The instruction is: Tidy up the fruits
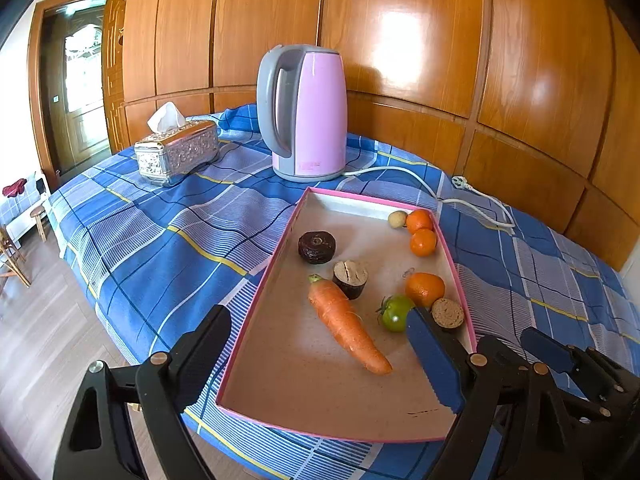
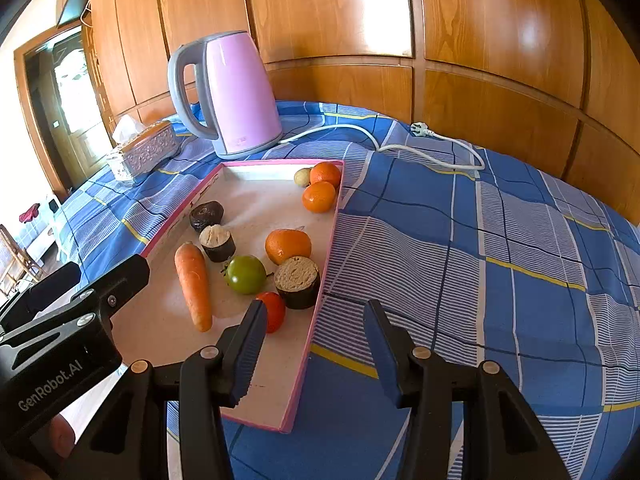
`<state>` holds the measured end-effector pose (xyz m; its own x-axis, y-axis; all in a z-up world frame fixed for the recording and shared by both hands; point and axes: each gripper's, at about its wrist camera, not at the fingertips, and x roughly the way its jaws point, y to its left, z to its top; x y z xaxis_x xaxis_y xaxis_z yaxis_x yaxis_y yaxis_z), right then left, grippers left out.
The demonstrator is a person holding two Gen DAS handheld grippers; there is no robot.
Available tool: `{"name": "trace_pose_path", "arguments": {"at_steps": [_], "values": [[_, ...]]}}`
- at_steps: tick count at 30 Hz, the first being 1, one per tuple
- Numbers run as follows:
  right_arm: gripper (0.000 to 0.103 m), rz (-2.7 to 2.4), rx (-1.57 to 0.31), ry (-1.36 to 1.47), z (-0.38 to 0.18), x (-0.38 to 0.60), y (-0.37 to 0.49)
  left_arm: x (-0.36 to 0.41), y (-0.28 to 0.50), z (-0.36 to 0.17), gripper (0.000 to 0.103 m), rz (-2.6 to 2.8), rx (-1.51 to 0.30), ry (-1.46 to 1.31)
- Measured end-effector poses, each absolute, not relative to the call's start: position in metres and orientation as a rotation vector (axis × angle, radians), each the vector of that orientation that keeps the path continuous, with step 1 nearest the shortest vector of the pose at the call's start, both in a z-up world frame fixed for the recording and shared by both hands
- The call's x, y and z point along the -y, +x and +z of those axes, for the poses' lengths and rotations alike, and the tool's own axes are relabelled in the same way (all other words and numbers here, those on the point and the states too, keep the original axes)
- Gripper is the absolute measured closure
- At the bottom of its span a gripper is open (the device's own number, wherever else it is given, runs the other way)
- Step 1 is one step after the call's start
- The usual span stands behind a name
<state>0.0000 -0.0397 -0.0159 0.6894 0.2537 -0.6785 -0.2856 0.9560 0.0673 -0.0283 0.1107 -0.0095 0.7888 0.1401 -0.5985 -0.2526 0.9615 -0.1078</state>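
Note:
A pink-rimmed tray (image 1: 256, 296) (image 2: 320, 300) lies on the blue checked cloth. It holds a carrot (image 1: 346, 324) (image 2: 194, 284), a green tomato (image 1: 396, 312) (image 2: 245, 274), a red tomato (image 2: 274, 310), three oranges (image 1: 425, 289) (image 2: 288, 245) (image 2: 318, 196) (image 2: 326, 173), a small pale fruit (image 1: 397, 219) (image 2: 302, 176) and three dark cut root pieces (image 1: 317, 246) (image 2: 298, 280) (image 2: 218, 242). My left gripper (image 1: 320, 326) is open above the tray's near end. My right gripper (image 2: 316, 316) is open and empty over the tray's right rim, near the red tomato.
A pink kettle (image 1: 306, 114) (image 2: 234, 100) stands behind the tray, its white cord and plug (image 1: 464, 182) (image 2: 420, 130) trailing right. A silver tissue box (image 1: 176, 152) (image 2: 144, 148) sits at the back left. The wooden wall is behind. The table edge and floor are at left.

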Motion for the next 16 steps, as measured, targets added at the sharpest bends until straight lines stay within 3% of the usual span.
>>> {"name": "trace_pose_path", "arguments": {"at_steps": [16], "values": [[0.052, 0.300, -0.750, -0.040, -0.0179, 0.0423, -0.0004, -0.1105, -0.0314, -0.0053, 0.011, 0.207, -0.595, -0.173]]}}
